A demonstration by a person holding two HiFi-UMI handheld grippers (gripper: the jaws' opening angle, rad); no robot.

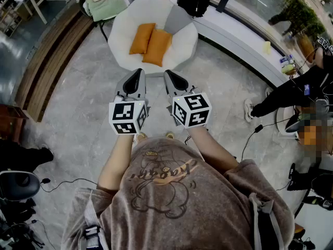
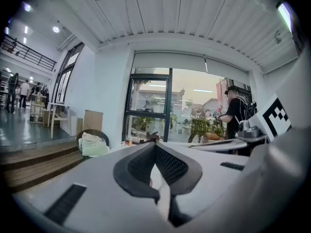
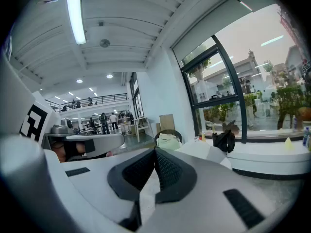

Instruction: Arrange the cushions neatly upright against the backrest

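Two orange cushions [image 1: 150,42] lie side by side on the seat of a round white chair [image 1: 125,51], and a grey cushion [image 1: 178,20] leans at its back right. My left gripper [image 1: 137,72] and right gripper [image 1: 169,75] are held side by side in the air in front of the chair, short of its near edge. Both are shut with nothing between their jaws. In the left gripper view the tips [image 2: 155,144] meet; the right gripper view shows the same [image 3: 155,151], with the white chair [image 3: 197,151] beyond.
A black bag [image 1: 193,0] sits on the long white bench [image 1: 244,48] behind the chair. A dark chair with green cloth [image 1: 105,4] stands at the far left by wooden steps [image 1: 47,61]. A person in black [image 1: 296,90] is at the right, with cables on the floor.
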